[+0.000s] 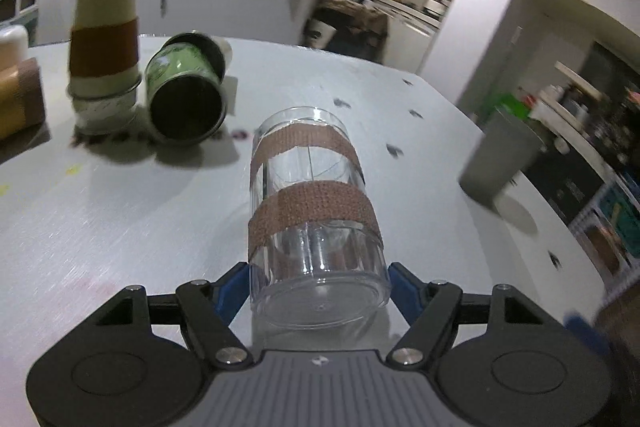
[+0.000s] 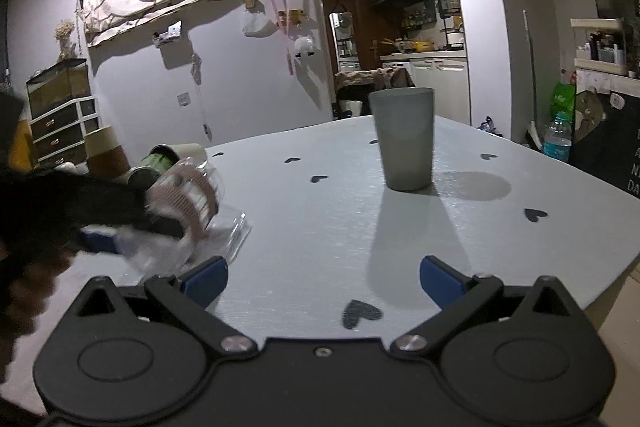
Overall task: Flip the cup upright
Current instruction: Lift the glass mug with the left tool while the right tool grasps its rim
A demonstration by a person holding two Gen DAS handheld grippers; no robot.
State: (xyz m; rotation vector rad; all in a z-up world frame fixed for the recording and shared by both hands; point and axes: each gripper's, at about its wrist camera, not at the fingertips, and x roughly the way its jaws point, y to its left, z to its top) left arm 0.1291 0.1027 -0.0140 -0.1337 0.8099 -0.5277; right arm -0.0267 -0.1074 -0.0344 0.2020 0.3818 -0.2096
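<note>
The left gripper (image 1: pixel 319 287) is held low over the table (image 1: pixel 120 219), its blue fingers (image 1: pixel 230 291) closed against both sides of the clear cup (image 1: pixel 316 223), which is gripped near its base. The right gripper (image 2: pixel 323 277) is held to the right of that cup, its fingers (image 2: pixel 438 279) spread wide with nothing between them.

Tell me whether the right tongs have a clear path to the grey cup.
Probably yes: the right tongs are open and empty, and only bare table lies between them and the upright grey cup.
</note>
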